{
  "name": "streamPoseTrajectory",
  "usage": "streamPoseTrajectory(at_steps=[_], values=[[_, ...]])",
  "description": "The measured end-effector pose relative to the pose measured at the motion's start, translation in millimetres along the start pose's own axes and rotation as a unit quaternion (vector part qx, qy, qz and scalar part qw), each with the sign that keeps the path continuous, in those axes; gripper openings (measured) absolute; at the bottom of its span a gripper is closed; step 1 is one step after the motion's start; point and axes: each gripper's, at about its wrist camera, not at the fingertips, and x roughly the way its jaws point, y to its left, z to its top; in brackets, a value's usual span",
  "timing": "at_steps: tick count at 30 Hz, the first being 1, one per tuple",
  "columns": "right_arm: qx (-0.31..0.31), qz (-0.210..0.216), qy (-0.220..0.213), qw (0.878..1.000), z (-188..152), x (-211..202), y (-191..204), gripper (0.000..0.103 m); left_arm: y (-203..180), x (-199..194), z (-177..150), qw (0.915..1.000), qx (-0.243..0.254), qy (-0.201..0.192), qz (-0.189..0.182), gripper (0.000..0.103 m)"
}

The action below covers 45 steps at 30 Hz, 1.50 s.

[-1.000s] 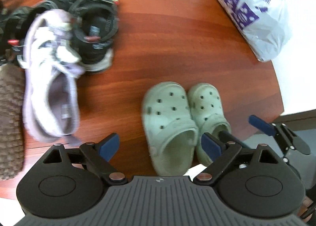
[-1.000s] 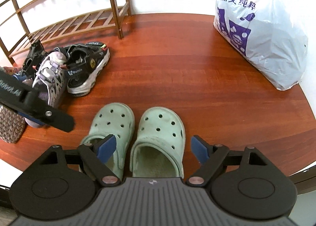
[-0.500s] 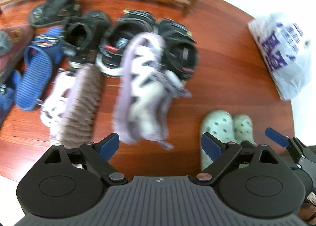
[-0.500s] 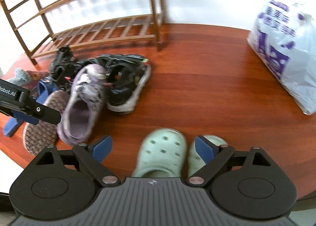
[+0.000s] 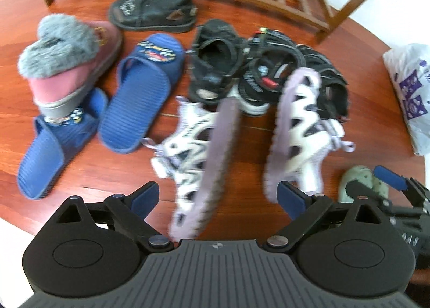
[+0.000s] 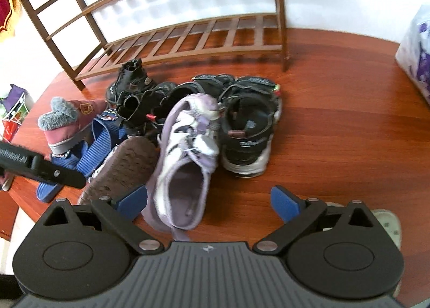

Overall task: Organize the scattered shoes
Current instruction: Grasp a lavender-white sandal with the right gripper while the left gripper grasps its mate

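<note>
While the brown slatted wooden shoe rack stands against the white wall with all its visible shelves bare, the shoes lie in a loose heap on the reddish wooden floor just in front of it, which suits a sorting job where pairs must be matched before they go anywhere. Off to the right sits a white plastic bag with purple print, well apart from the heap.

Within the heap, the pair of black strapped sandals with pale soles rests nearest the rack's right leg, partly overlapped by a lilac and white lace-up sneaker lying open side up; its mate, the second lilac sneaker, is tipped on its side with the sole showing, so the two are near each other but not aligned. Left of them are two blue ribbed slippers, one pinned under a pink boot with grey fur trim, and a black ankle sandal closest to the rack. A pair of pale green perforated clogs sits side by side, apart from the rest, looking already paired.

Both tools hover low over the sneakers, probably lining up on them: the left hand-held gripper is spread wide and empty, and the right hand-held gripper likewise gapes with nothing between its blue pads.
</note>
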Motion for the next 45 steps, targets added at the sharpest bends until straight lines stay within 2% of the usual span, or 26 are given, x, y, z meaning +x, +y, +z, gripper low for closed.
streamPoseTrajectory(at_steps=[3,8,11,13,14,19,24,30,33,37,45], values=[[0.004,0.011,0.007,1.0,5,17,12,0.098,12,-2,-3,0.9997,0.02,0.0,0.012,0.095],[0.013,0.021,0.016,1.0,15,46,22,0.088,28,-5,-10,0.9992,0.035,0.006,0.021,0.095],[0.021,0.02,0.018,0.999,20,62,22,0.08,36,-8,-14,0.9985,0.045,0.004,0.031,0.095],[0.032,0.025,0.017,0.999,21,66,21,0.071,40,-11,-16,0.9977,0.057,-0.001,0.037,0.095],[0.037,0.028,0.017,0.999,21,68,21,0.07,42,-12,-17,0.9975,0.06,-0.001,0.039,0.095],[0.043,0.026,0.016,0.999,19,65,29,0.047,55,-12,-18,0.998,0.053,0.006,0.034,0.095],[0.046,0.02,0.016,0.999,17,60,39,0.035,62,-8,-16,0.9982,0.052,0.011,0.029,0.095],[0.041,0.007,0.025,0.999,6,42,47,0.034,63,-2,-11,0.9976,0.068,0.009,0.005,0.095],[0.035,-0.003,0.034,0.999,-2,29,50,0.034,61,5,-8,0.9954,0.094,0.01,-0.013,0.095],[0.036,-0.047,0.055,0.997,-23,10,50,0.034,57,14,-6,0.9936,0.105,0.023,-0.035,0.095],[-0.005,-0.108,0.074,0.991,-41,18,51,0.034,37,22,-7,0.9879,0.143,0.031,-0.052,0.095]])
